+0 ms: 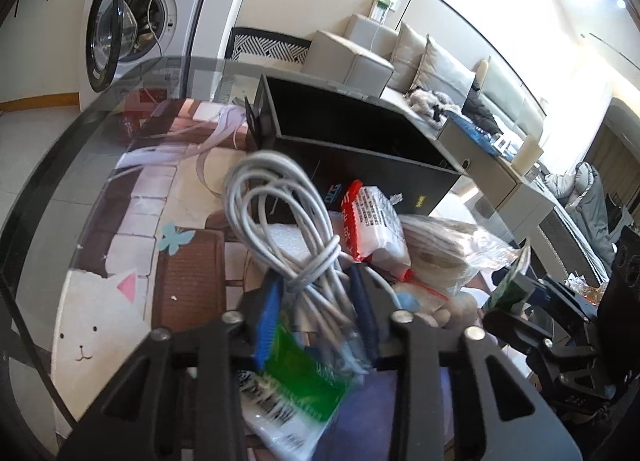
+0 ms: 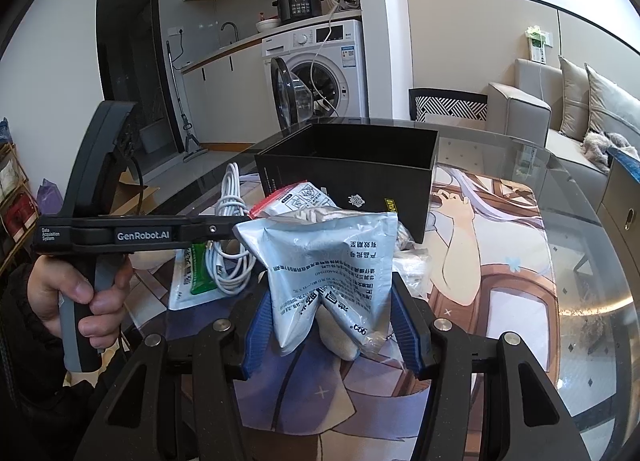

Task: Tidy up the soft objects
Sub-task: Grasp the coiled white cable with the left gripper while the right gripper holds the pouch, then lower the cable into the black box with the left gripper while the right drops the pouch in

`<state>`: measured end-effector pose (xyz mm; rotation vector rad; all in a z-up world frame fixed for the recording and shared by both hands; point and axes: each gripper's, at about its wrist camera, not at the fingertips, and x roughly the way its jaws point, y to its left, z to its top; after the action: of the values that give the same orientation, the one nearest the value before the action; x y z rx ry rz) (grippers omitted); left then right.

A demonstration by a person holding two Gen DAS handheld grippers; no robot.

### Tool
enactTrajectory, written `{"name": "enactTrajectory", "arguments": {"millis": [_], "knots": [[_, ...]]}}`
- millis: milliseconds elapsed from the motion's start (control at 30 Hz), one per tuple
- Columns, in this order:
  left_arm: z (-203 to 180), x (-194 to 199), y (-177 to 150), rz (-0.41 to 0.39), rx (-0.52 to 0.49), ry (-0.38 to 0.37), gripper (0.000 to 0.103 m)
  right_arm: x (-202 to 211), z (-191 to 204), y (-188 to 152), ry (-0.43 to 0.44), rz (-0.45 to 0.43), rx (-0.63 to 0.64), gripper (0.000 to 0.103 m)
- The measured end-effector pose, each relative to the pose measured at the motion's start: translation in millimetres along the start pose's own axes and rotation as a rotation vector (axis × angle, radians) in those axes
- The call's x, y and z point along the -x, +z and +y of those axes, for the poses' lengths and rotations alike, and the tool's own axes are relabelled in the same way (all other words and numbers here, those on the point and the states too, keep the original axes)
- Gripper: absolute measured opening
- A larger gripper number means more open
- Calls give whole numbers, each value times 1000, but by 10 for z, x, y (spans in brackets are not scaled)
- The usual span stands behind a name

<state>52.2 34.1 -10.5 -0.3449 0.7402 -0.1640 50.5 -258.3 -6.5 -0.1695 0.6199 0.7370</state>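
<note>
Right wrist: crumpled silvery packet (image 2: 332, 261)

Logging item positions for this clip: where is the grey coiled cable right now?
In the left wrist view the grey coiled cable stands between the left gripper pads, in front of the black box, left of the red-striped packet.

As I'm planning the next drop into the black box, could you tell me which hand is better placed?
Right, probably: its tongs already grip the silver pouch facing the open black box. The left tongs sit around the grey cable bundle.
</note>
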Motion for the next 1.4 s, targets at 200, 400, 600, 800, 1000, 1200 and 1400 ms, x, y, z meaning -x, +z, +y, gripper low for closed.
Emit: {"name": "enactTrajectory", "arguments": {"millis": [200, 400, 600, 800, 1000, 1200, 1400], "knots": [[-28, 57, 4, -26, -25, -18, 28, 17, 23, 5, -1, -6, 6, 54], [-54, 135, 46, -53, -43, -26, 25, 79, 24, 41, -4, -26, 8, 54], [-67, 207, 58, -66, -41, -34, 25, 137, 38, 91, -13, -45, 11, 54], [-114, 321, 133, -93, -49, -31, 25, 185, 28, 198, -25, -60, 1, 54], [-181, 421, 230, -122, -69, -33, 25, 239, 6, 320, -32, -78, -3, 54], [-234, 468, 365, -141, -75, -38, 25, 276, -27, 452, -38, -99, -13, 54], [-311, 448, 542, -162, -92, -28, 25, 202, -85, 627, -55, -104, -30, 54]]}}
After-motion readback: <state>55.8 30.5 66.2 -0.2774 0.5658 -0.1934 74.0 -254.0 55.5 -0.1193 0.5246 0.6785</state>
